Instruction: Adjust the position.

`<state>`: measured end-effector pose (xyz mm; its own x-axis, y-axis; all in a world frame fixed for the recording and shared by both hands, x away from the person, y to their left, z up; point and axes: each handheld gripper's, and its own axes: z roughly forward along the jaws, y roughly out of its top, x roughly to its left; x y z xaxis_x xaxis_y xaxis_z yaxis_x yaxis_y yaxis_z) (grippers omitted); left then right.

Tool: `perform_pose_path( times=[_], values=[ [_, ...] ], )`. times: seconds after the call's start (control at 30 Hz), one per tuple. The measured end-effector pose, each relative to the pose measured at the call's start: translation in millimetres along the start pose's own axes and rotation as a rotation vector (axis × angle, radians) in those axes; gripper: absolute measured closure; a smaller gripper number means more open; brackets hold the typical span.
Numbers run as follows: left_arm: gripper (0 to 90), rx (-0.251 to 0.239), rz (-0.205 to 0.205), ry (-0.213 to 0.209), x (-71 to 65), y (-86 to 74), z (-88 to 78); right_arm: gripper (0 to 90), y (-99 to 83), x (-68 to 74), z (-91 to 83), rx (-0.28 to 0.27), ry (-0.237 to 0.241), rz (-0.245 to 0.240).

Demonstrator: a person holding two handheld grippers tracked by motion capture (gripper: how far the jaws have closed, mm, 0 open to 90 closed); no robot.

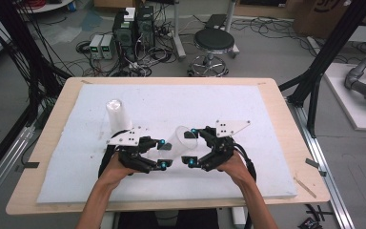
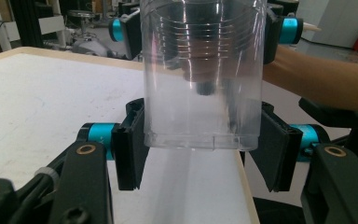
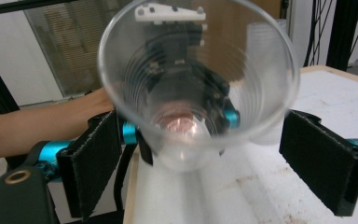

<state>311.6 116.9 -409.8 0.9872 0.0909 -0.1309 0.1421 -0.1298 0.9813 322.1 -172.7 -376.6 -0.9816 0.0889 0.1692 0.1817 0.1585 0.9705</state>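
A clear plastic cup lies on its side in the air above the white foam pad, between my two grippers. My left gripper is shut on the cup's base end; in the left gripper view both black pads press against the cup. My right gripper faces it from the right with its jaws wide apart on either side of the cup's open mouth. The right gripper's right pad stands off from the rim.
A second clear cup or stack stands upright on the pad at the back left. The wooden table's edge frames the pad. Behind the table are a stool and electronics with cables on the floor.
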Motion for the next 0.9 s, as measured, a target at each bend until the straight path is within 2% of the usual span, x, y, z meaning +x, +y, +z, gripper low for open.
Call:
perform_pose_path(
  times=[0.17,0.53,0.67,0.9],
  values=[
    [42.4,-0.007,0.002,-0.006,-0.2,0.4,3.7,12.6,2.2,-0.9,3.3,-0.030,0.019,0.005],
    [42.4,0.008,0.008,-0.014,-0.2,-0.4,7.1,13.4,3.6,-0.9,10.4,-0.033,0.045,-0.001],
    [42.4,0.024,0.009,-0.015,0.1,-0.9,7.9,14.5,3.8,-1.1,10.7,-0.036,0.054,-0.006],
    [42.4,0.024,0.007,-0.018,0.4,-1.3,9.3,16.1,4.4,-0.9,9.5,-0.049,0.069,0.000]
  ],
)
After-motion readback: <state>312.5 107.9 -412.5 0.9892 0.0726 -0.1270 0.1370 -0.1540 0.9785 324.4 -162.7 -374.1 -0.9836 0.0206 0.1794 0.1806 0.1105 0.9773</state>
